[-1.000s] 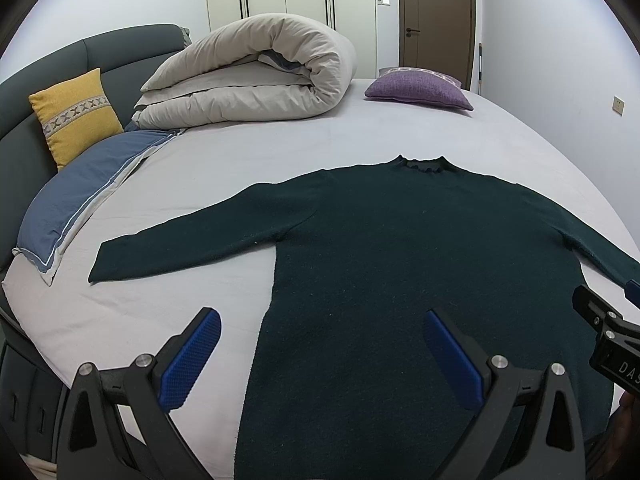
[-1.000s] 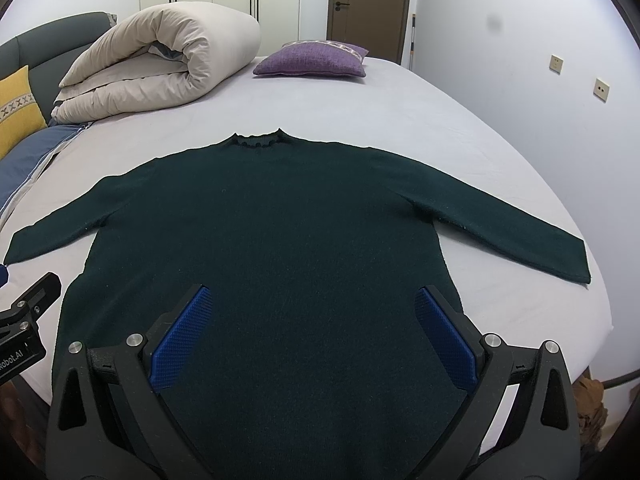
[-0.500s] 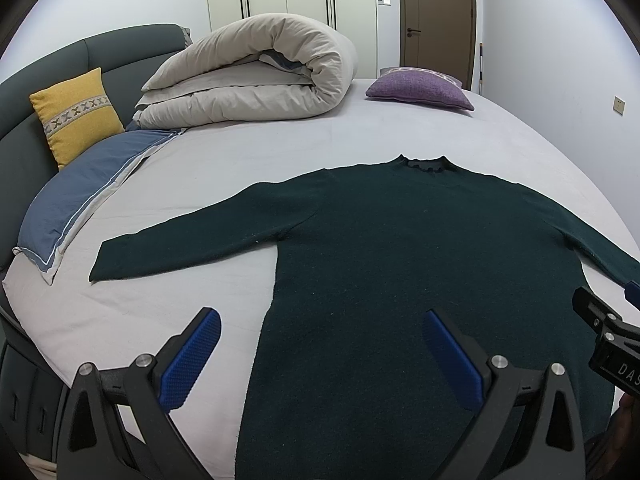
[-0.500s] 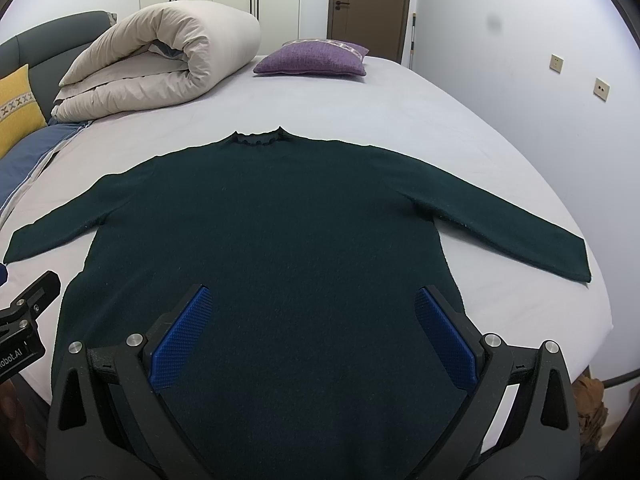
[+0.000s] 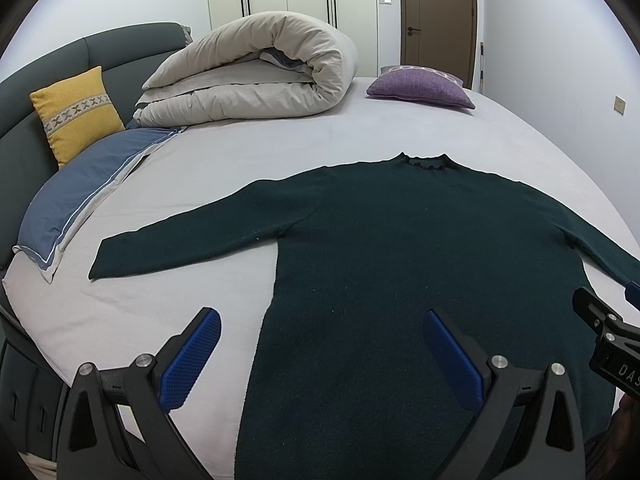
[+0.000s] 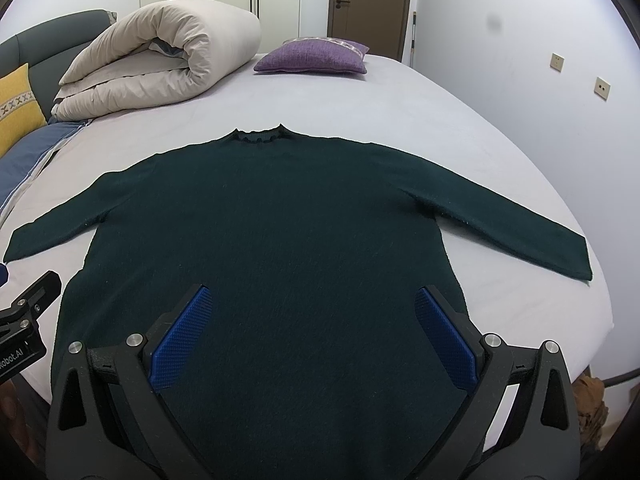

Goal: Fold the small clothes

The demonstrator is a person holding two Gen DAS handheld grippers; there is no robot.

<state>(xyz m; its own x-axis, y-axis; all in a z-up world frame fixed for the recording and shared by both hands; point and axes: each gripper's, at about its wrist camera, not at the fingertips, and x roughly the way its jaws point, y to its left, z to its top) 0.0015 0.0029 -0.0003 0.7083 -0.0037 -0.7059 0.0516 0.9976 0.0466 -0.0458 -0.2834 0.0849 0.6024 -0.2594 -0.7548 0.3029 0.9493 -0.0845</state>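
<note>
Bed (image 5: 360, 132), sweater (image 5: 400, 280) flat, right cuff (image 6: 568, 256) right-view only

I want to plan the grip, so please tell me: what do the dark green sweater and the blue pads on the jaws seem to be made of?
The sweater looks like a soft knit, perhaps wool or acrylic: matte, slightly fuzzy, with small lint specks and a ruffled collar. The blue pads look like textured rubber or plastic: a fine diamond grid covers them. Exact materials cannot be told.
</note>
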